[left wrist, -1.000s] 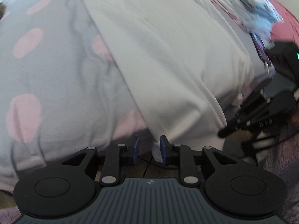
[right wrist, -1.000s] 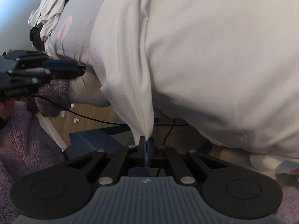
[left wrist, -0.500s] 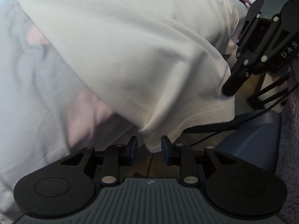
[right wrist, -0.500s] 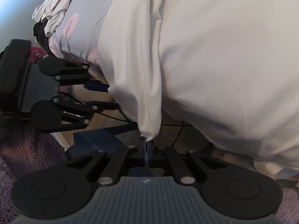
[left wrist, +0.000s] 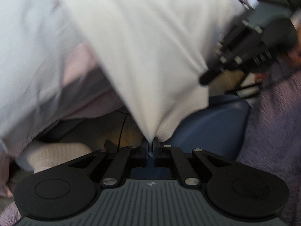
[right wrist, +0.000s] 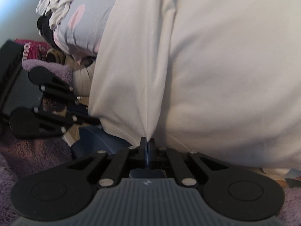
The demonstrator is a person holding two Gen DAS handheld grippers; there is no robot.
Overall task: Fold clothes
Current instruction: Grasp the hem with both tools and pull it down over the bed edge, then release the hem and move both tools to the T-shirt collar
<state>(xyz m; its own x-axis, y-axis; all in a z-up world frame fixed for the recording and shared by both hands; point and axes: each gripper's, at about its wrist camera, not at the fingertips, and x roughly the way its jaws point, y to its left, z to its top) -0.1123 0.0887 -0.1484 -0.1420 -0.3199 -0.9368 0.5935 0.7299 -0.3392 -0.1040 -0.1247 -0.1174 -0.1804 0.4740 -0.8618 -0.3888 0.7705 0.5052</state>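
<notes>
A white garment hangs over the edge of a bed and narrows to a pinched corner at my left gripper. Its jaws are closing tight on that hem corner, and cloth shows between the pads. In the right wrist view the same white garment fills most of the picture. My right gripper is shut on another point of its lower hem. The two gripped points lie close together along the hem. The right gripper also shows at the garment's right edge in the left wrist view.
Grey bedding with pink spots lies under the garment, with a heap of pale clothes on it. Below are a wooden floor with a black cable, a blue object, fluffy purple fabric and a foot in a pale sock.
My left gripper has sunk to the garment's lower corner and shut on it; before, its jaws stood apart around the hem. The right gripper has stayed shut on its fold.
</notes>
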